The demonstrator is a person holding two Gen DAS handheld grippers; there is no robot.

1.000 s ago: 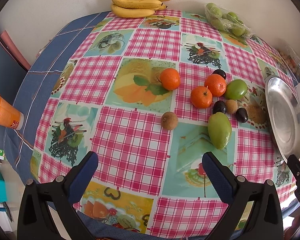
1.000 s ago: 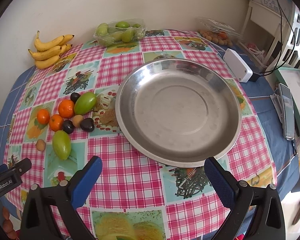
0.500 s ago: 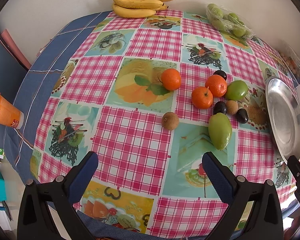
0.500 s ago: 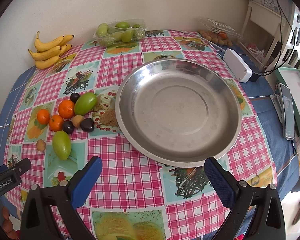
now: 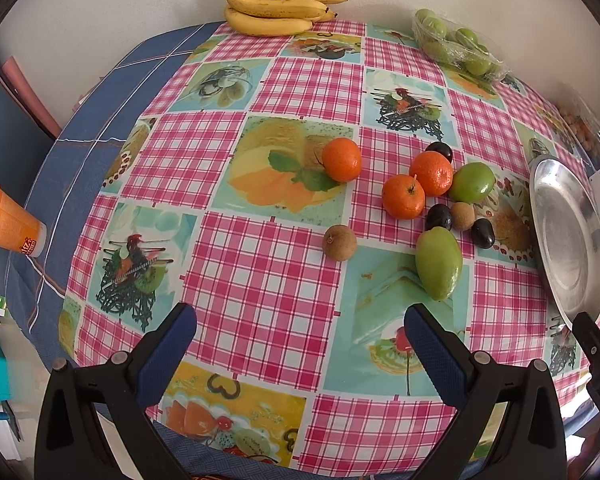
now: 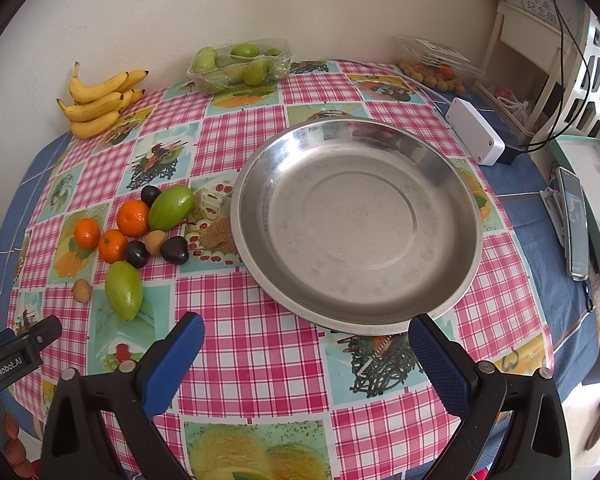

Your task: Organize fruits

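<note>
Loose fruit lies on the checked tablecloth: three oranges [image 5: 403, 196], a round green fruit [image 5: 471, 182], a long green fruit [image 5: 438, 263], dark plums [image 5: 438, 217] and small brown fruits [image 5: 339, 242]. The same cluster shows in the right wrist view [image 6: 132, 218], left of an empty steel plate [image 6: 356, 220]. My left gripper [image 5: 300, 344] is open and empty, above the table's near edge, short of the fruit. My right gripper [image 6: 306, 346] is open and empty, just in front of the plate.
Bananas [image 5: 278, 10] and a wrapped tray of green fruit [image 5: 456, 46] stand at the far edge by the wall. A white box [image 6: 474, 136], a remote [image 6: 574, 220] and a pack of small fruits [image 6: 436, 66] lie to the right. An orange cup [image 5: 8, 220] is at the left.
The left gripper's view has shifted slightly forward and down toward the fruit. The right gripper has not moved. Both stay open.
</note>
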